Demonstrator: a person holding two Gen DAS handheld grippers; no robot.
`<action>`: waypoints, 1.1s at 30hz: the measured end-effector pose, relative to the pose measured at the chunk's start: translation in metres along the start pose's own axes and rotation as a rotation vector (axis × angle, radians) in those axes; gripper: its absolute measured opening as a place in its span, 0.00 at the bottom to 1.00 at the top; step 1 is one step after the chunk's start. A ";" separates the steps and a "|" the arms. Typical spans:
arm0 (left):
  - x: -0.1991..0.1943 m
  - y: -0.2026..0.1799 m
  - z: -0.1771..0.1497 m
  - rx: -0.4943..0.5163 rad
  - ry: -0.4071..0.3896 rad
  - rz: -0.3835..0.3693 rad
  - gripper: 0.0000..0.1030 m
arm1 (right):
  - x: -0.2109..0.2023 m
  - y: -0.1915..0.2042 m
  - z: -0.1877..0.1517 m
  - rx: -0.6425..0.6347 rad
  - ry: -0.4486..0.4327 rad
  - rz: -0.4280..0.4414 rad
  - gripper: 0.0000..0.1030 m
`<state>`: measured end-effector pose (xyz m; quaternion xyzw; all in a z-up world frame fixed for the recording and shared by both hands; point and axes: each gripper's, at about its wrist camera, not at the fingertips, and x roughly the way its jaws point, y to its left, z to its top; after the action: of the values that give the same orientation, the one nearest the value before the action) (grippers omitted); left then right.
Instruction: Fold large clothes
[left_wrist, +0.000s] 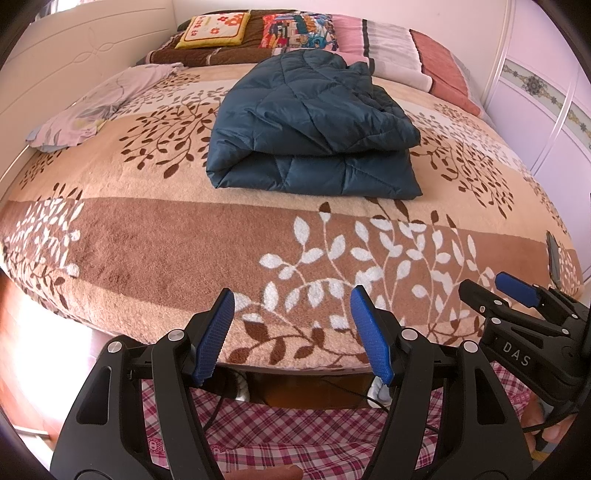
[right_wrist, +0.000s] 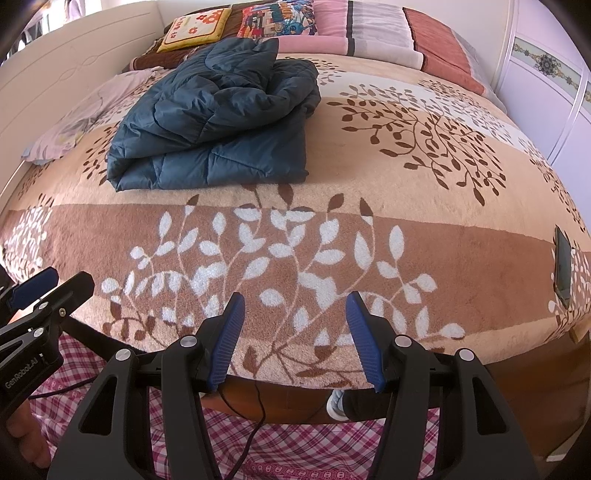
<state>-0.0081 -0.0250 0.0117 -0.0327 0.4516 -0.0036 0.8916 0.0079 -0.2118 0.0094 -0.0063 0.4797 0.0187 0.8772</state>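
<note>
A dark teal quilted jacket (left_wrist: 310, 125) lies folded into a thick bundle on the bed, its rounded fold facing me; the right wrist view shows the jacket (right_wrist: 218, 122) further left. My left gripper (left_wrist: 291, 299) hangs open over the near edge of the bed, well short of the jacket, with nothing between its blue pads. My right gripper (right_wrist: 295, 302) is open too, beside the left one and equally far from the garment. Each gripper shows at the edge of the other's view: the right gripper (left_wrist: 495, 291) and the left gripper (right_wrist: 55, 280).
A brown and beige leaf-patterned blanket (left_wrist: 147, 236) covers the bed. A pale lilac cloth (left_wrist: 92, 107) lies at far left. Cushions and pillows (left_wrist: 295, 29) line the headboard. A dark phone (right_wrist: 563, 266) rests at the right edge. A person's pink checked clothing (left_wrist: 295, 424) fills the foreground.
</note>
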 end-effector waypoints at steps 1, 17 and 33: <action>0.000 0.000 0.000 0.000 0.000 0.000 0.63 | 0.000 0.000 0.000 0.000 0.000 0.000 0.55; 0.001 0.000 0.000 -0.001 0.001 0.000 0.63 | 0.000 0.000 0.000 -0.001 0.000 -0.001 0.55; -0.001 0.000 0.000 -0.001 0.001 0.000 0.63 | 0.000 0.001 -0.001 -0.003 0.000 -0.002 0.55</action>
<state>-0.0081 -0.0252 0.0124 -0.0330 0.4521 -0.0034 0.8913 0.0074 -0.2111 0.0090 -0.0079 0.4795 0.0184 0.8773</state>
